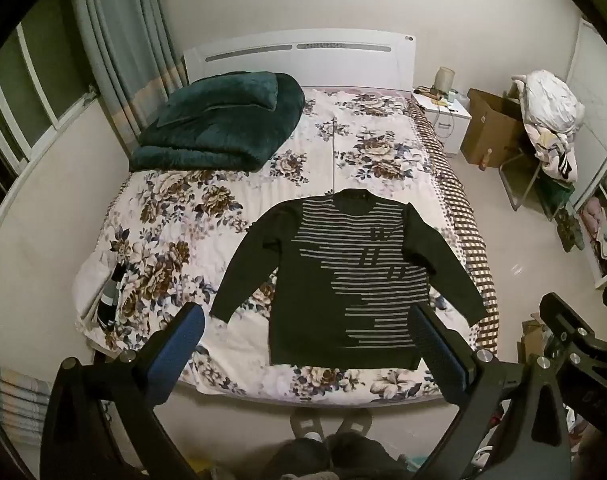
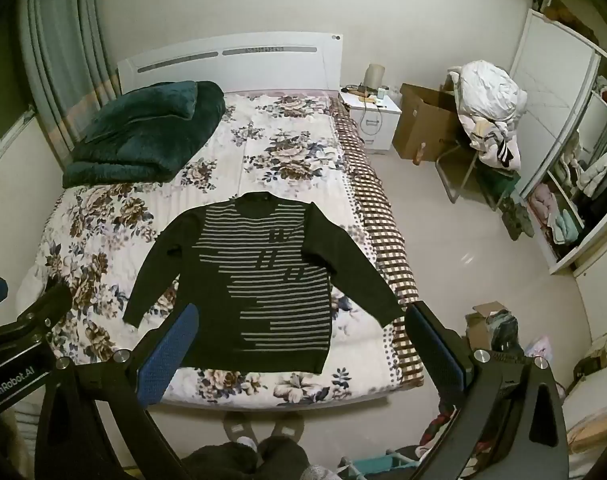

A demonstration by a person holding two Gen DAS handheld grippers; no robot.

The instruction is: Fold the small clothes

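A dark sweater with grey stripes (image 1: 355,276) lies flat and face up on the floral bedspread (image 1: 183,216), sleeves spread to both sides, hem toward me. It also shows in the right wrist view (image 2: 263,280). My left gripper (image 1: 309,320) is open and empty, held above the foot of the bed in front of the sweater's hem. My right gripper (image 2: 299,320) is open and empty too, held high beside the left one, which shows at the left edge (image 2: 7,320). Neither gripper touches the sweater.
A folded dark green blanket (image 1: 223,120) lies at the bed's far left. A small striped garment (image 1: 111,300) lies at the left edge. A nightstand (image 1: 443,116), a cardboard box (image 1: 491,128), a chair with laundry (image 1: 547,128) and open shelves (image 2: 575,200) stand at the right.
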